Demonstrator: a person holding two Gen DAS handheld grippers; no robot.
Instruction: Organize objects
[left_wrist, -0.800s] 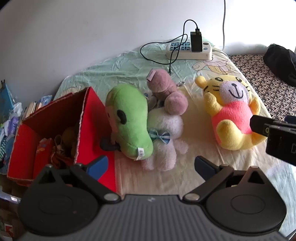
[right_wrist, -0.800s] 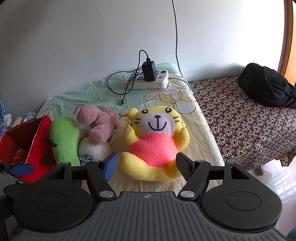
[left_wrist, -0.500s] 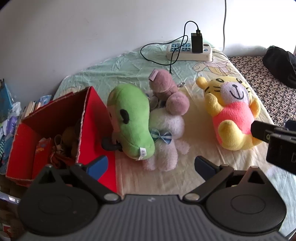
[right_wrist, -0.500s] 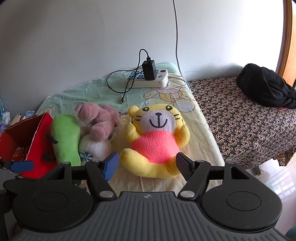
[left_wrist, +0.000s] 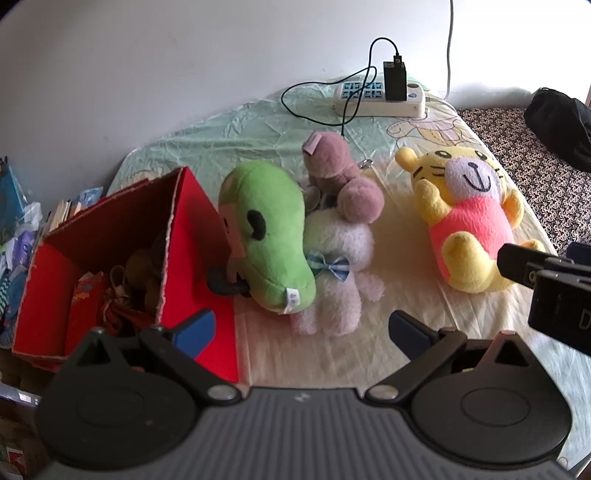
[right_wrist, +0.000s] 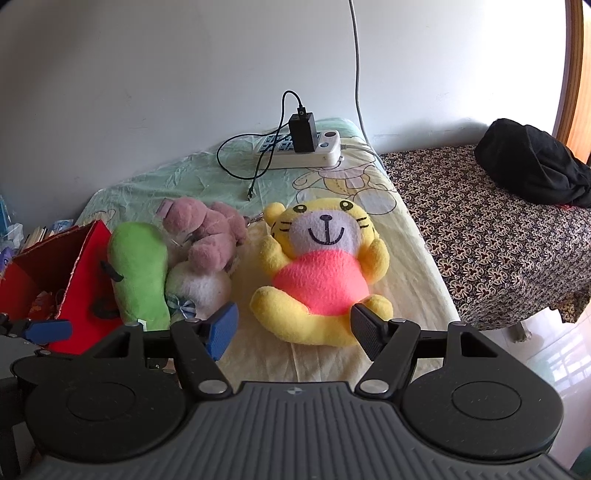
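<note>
My left gripper is spread wide and holds nothing; its fingers touch no object. The blue-padded finger sits in front of the near wall of the red box. My right gripper is also wide apart and empty. It hovers just before the feet of the yellow tiger plush, whose lower body lies between the two fingers in the right wrist view; I cannot tell whether the pads touch it.

The red box stands open at 9 o'clock in the left wrist view. Inside it lie a brown soft item and some red printed material; details are too dim to identify.

The green plush leans against the box's right wall. A white plush with a blue bow lies touching the green one on its right side, and a mauve plush rests on top of the white one. The tiger plush lies on its back at 2 o'clock, apart from this group.

A white power strip with a black charger plugged in lies at 12 o'clock on the bed sheet, near the wall. A black bundle sits at 2 o'clock on the patterned cover.
</note>
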